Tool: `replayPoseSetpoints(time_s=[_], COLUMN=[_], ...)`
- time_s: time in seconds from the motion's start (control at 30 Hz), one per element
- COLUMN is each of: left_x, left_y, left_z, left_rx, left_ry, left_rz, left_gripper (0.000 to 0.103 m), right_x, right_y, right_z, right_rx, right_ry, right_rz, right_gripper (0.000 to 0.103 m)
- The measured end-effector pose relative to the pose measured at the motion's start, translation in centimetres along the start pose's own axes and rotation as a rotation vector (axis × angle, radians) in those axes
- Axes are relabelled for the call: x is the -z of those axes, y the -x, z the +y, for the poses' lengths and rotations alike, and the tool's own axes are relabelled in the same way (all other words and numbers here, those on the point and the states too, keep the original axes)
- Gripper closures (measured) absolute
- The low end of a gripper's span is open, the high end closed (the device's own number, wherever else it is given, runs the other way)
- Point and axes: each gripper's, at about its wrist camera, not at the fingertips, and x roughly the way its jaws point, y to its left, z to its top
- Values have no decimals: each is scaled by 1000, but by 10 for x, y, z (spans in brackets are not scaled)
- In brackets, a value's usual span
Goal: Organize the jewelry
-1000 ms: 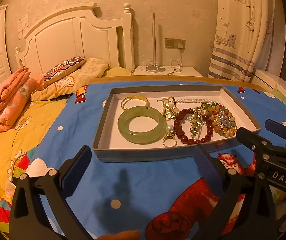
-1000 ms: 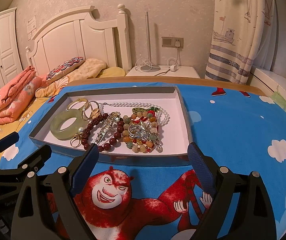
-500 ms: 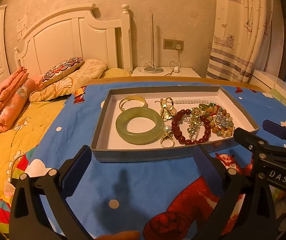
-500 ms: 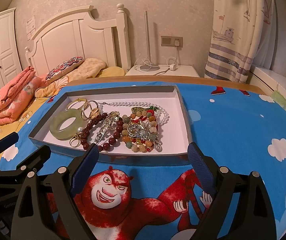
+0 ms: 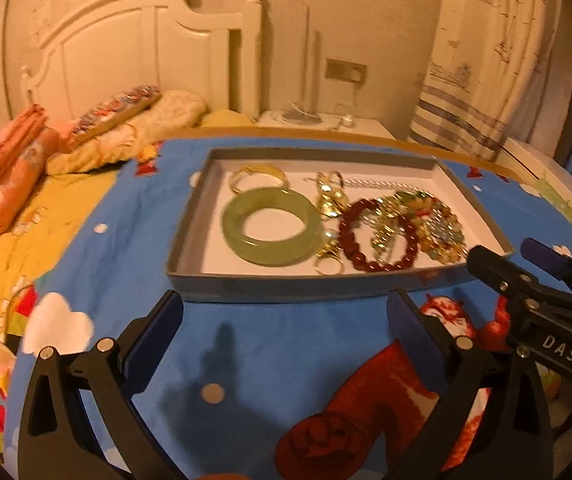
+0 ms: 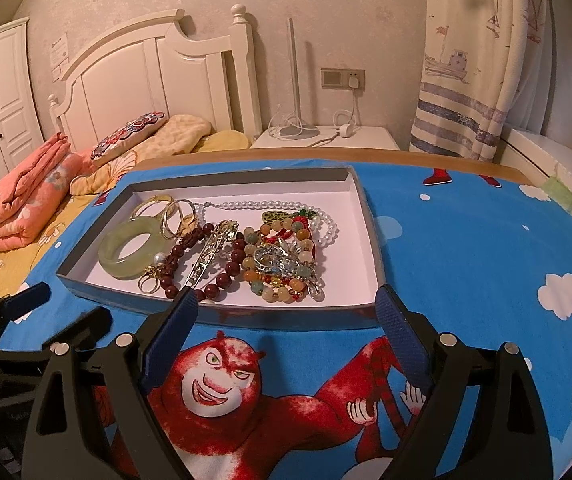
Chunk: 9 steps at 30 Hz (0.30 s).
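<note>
We hold left tool (image 5: 284,322) and right tool (image 6: 286,316) spread wide, empty, short of tray (image 6: 370,216) mid-tabletop. Jade bangle (image 6: 132,250), red beads (image 6: 222,280), pearls (image 6: 282,204) heaped, overlapping inside tray. Gathered, not separated; progress unclear.

Warm dim indoor light, left wrist view motion-blurred, right wrist view sharp, fisheye-bent dark corners
</note>
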Motion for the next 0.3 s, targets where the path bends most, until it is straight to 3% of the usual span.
replayPoseSetpoints(time_s=[0.03,0.13,0.2,0.3], left_x=[0,8,19,30], left_y=[0,-8,-7,-5], left_z=[-1,-9,-9,5], left_rx=[-20,-104,-158,-126], left_ry=[-16,-126,-167,-103], left_rz=[9,162,182,199], left_gripper=[2,2,2,2], right_x=[0,9,20,33], right_y=[0,1,0,-9], right_z=[-2,-1,4,9], right_rx=[-2,-25,-24,-2], right_ry=[-3,-6,27,63], right_rz=[5,97,180,282], right_gripper=[17,17,17,16])
